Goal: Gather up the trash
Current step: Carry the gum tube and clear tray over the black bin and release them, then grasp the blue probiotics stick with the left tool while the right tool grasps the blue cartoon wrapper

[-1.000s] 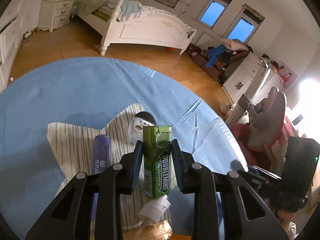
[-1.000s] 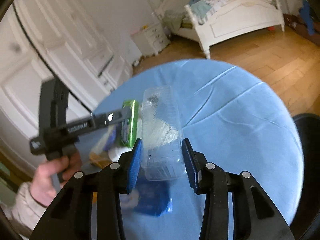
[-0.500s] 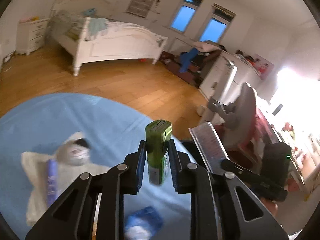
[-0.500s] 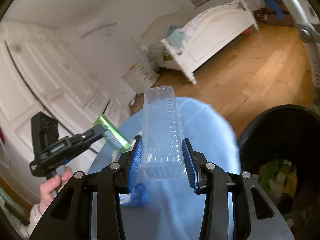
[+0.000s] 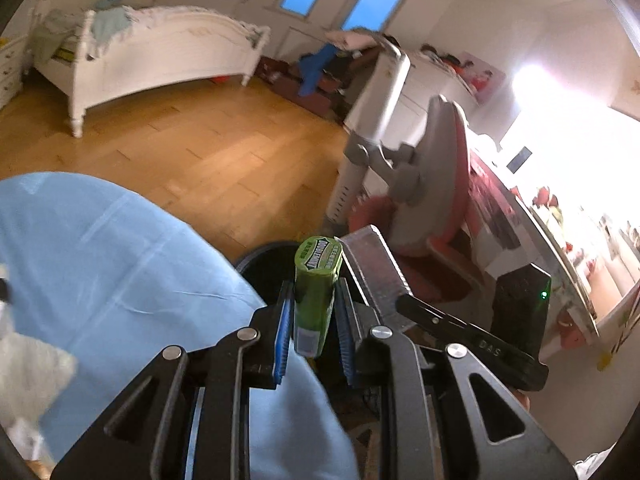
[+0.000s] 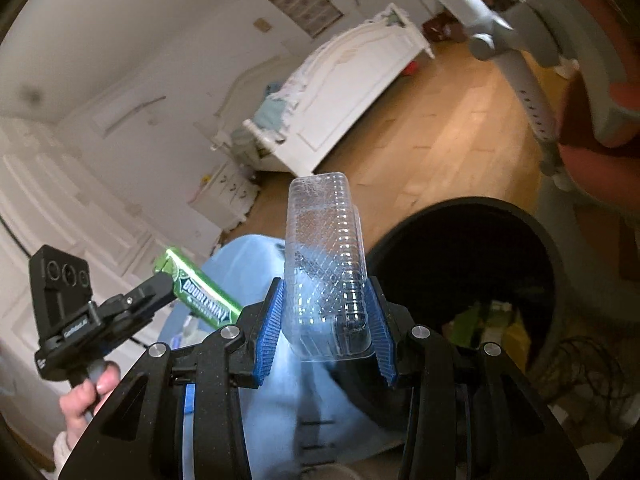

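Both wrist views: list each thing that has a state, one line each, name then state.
Left gripper: shut on gum pack.
Gum pack: held, off the table.
Right gripper: shut on plastic box.
Plastic box: clear, held upright.
Bin: open, trash inside.

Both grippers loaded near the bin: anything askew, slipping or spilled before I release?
Nothing stands out. The left gripper grips the green Doublemint pack squarely; the right gripper holds the clear plastic container upright beside the black trash bin. No spill visible.

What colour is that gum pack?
Green, with white lettering: the gum pack shows best in the left wrist view.
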`<act>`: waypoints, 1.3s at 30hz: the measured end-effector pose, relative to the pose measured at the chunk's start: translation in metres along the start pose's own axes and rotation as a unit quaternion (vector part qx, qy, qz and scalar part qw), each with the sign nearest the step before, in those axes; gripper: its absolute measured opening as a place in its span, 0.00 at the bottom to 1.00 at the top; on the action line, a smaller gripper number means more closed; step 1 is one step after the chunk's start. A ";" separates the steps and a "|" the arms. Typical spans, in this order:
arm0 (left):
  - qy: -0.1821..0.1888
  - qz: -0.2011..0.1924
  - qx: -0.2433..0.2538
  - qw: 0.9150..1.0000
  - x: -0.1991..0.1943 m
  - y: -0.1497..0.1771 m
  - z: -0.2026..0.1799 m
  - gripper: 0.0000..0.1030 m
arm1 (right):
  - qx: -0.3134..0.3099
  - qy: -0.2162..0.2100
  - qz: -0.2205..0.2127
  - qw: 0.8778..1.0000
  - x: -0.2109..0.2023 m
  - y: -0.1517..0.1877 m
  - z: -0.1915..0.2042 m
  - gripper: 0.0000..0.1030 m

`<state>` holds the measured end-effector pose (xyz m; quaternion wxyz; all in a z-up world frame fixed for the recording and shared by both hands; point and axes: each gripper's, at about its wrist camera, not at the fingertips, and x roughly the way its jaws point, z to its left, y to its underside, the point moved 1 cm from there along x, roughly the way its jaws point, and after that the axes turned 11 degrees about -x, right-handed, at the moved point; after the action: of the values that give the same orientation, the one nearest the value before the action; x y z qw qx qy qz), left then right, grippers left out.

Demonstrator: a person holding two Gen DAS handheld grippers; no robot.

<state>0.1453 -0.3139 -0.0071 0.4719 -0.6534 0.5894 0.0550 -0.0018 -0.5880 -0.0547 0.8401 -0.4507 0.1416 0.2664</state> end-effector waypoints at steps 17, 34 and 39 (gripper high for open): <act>0.006 0.055 0.025 0.998 0.057 0.012 -0.025 0.20 | 0.040 0.023 0.014 0.999 0.005 0.018 -0.040 0.43; -0.047 -0.009 0.022 0.999 -0.006 0.017 0.001 0.71 | 0.006 0.023 0.028 0.999 0.018 0.018 0.009 0.69; -0.077 -0.041 -0.015 0.996 -0.059 0.025 0.049 0.73 | -0.054 -0.010 0.066 0.996 0.039 0.023 0.063 0.69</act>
<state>0.1305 -0.2351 -0.0110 0.5078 -0.6777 0.5232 0.0952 0.0163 -0.5127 -0.0543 0.7962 -0.4826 0.1480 0.3334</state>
